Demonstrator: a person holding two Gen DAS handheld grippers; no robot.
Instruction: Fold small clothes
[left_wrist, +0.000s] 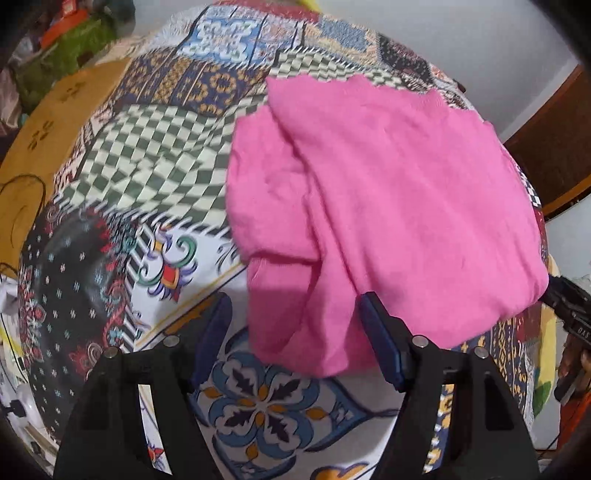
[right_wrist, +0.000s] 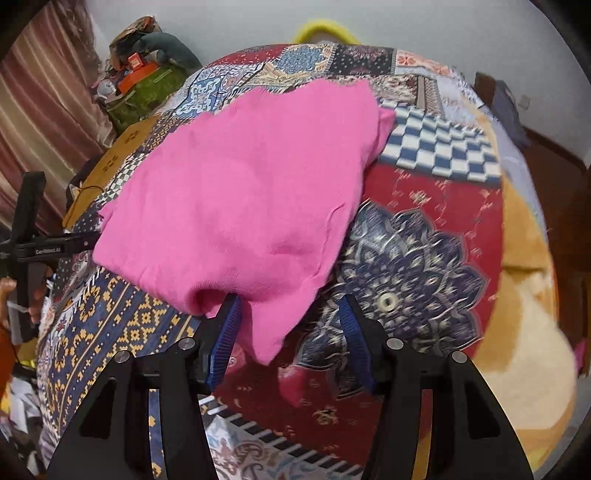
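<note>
Pink garment (left_wrist: 388, 206) lies on patterned bedspread (left_wrist: 147, 155), mid-bed, already doubled over: layered flap along its 9 o'clock edge, top layer fairly smooth. Folding looks partly done; loose corner hangs toward 6 o'clock, edges uneven, so probably one more fold plus tidying left. Left gripper (left_wrist: 295, 321) spread apart, near cloth edge lying between jaws, unpinched. Right gripper (right_wrist: 291, 317) also parted, astride loose corner, nothing grasped.

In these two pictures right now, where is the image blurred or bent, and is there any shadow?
Left wrist view: the patterned bedspread is smeared by motion, and the fisheye bends it into a dome; the pink garment casts a shadow below its near fold. Right wrist view: blur beside the blue medallion; dark corners frame the picture.
</note>
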